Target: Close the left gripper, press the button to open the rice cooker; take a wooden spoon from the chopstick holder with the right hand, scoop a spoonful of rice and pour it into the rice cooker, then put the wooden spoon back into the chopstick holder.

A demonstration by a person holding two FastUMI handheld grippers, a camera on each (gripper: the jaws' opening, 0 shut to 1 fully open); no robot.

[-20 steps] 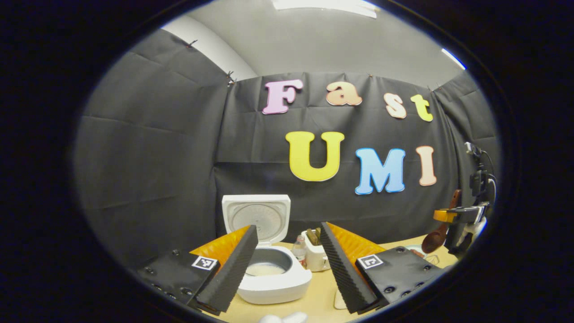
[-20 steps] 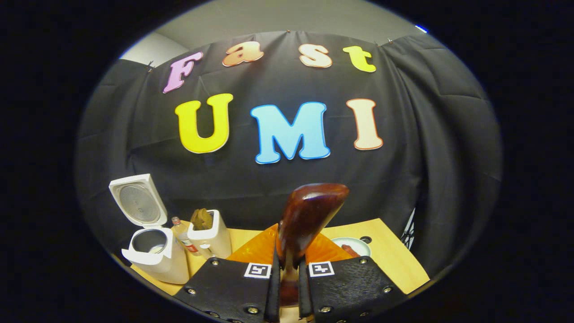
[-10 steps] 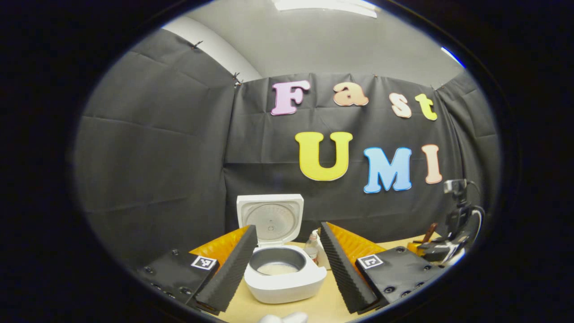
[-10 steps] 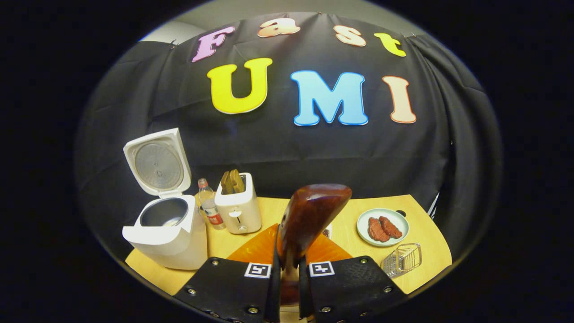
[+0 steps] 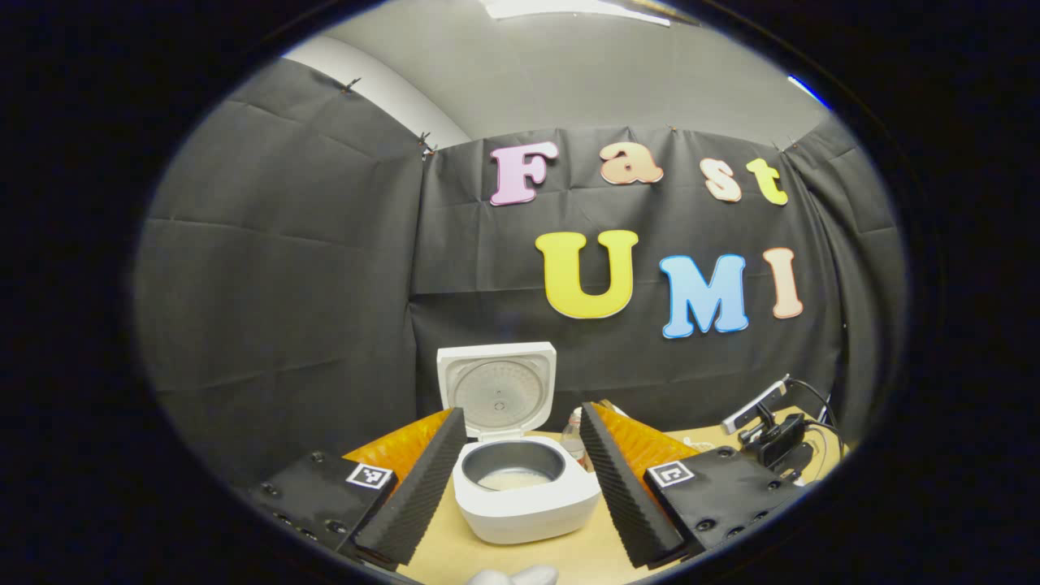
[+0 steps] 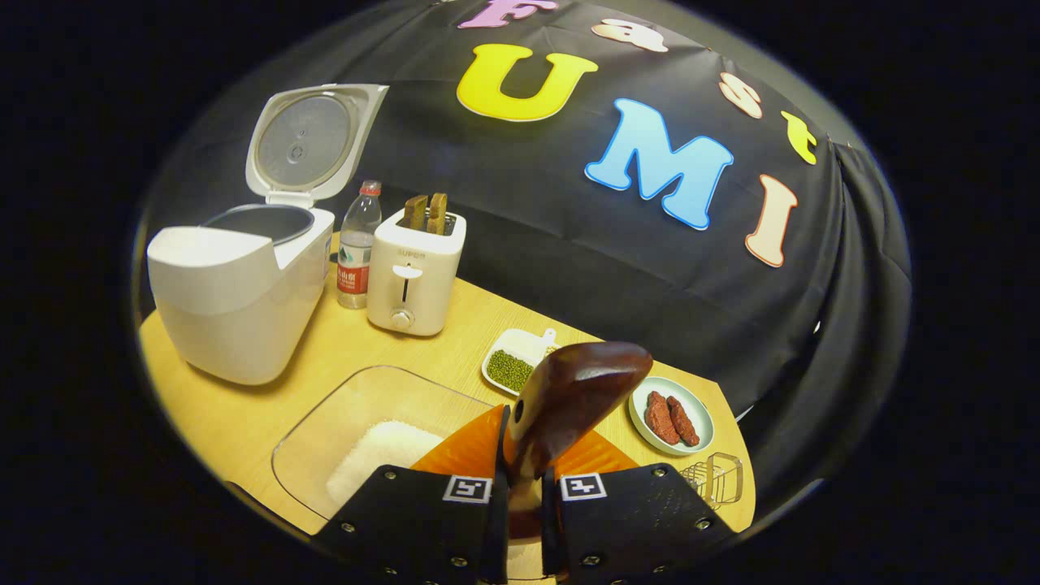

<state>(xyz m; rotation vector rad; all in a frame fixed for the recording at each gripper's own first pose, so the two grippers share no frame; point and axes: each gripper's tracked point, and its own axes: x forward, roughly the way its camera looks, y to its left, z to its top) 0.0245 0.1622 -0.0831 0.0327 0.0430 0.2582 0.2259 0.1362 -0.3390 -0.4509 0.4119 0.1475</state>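
The white rice cooker [image 5: 526, 508] stands open with its lid [image 5: 497, 388] upright, and something pale lies in its pot. It sits between the fingers of my left gripper [image 5: 521, 413], which is open and holds nothing. My right gripper [image 6: 524, 491] is shut on the handle of a dark wooden spoon [image 6: 581, 388], whose bowl points up and away. Just below and left of the spoon is a clear glass dish [image 6: 341, 414] holding white rice [image 6: 378, 455]. The cooker [image 6: 236, 301] is at the far left, lid [image 6: 313, 142] raised.
A water bottle [image 6: 356, 244] and a white toaster [image 6: 414, 272] with toast stand beside the cooker. A small dish of green beans [image 6: 513, 363], a plate of red meat [image 6: 670, 414] and a small wire holder [image 6: 715, 479] lie to the right on the wooden table [image 6: 219, 406].
My right gripper has tipped downward and dropped toward the table with the spoon, bringing the glass dish of rice into sight. The left gripper has shifted slightly, and the cooker now sits centred between its fingers.
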